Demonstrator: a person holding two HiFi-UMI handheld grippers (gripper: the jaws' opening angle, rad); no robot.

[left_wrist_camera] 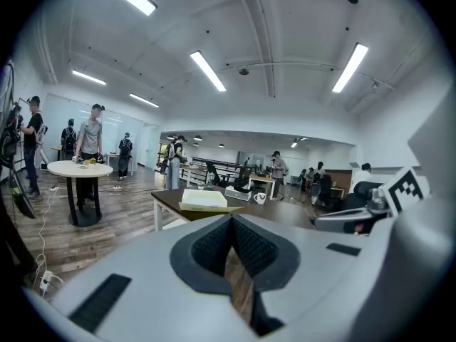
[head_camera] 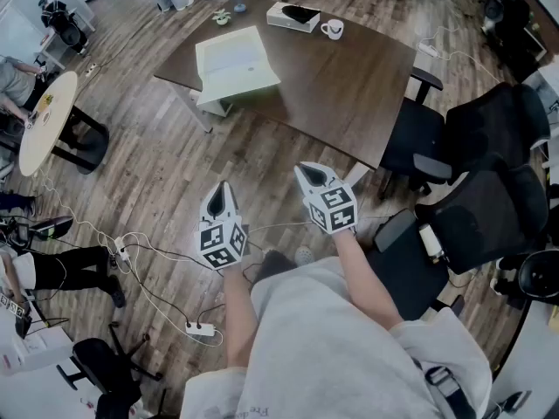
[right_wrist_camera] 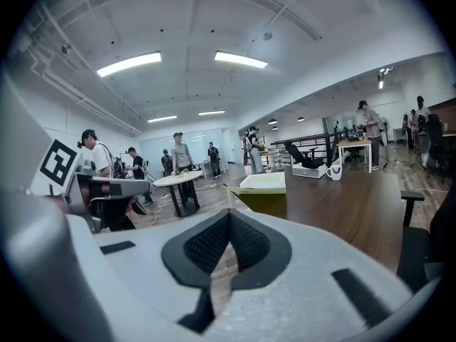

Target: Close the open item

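Out on the wooden floor (head_camera: 175,173), well short of the dark table (head_camera: 349,85), a person stands holding both tools low and level in front of the body. The left gripper (head_camera: 220,190) has its jaws pressed together with nothing between them, the ribbed pads meeting in a closed seam. The right gripper (head_camera: 310,175) is the same: jaws together and empty. Both point toward the table, side by side and slightly apart. The pale box (head_camera: 236,61) sits at the table's left edge by the near-left corner, its top open and its flaps spread outward, one hanging past the edge. It is well apart from both grippers. Toward the table's far edge stands a white mug (head_camera: 333,30), with a flat white case (head_camera: 293,16) just beside it. Black office chairs (head_camera: 489,147) crowd the table's right side. A round table (head_camera: 44,112) stands off to the left, and a power strip (head_camera: 200,328) lies on the floor among loose cables.
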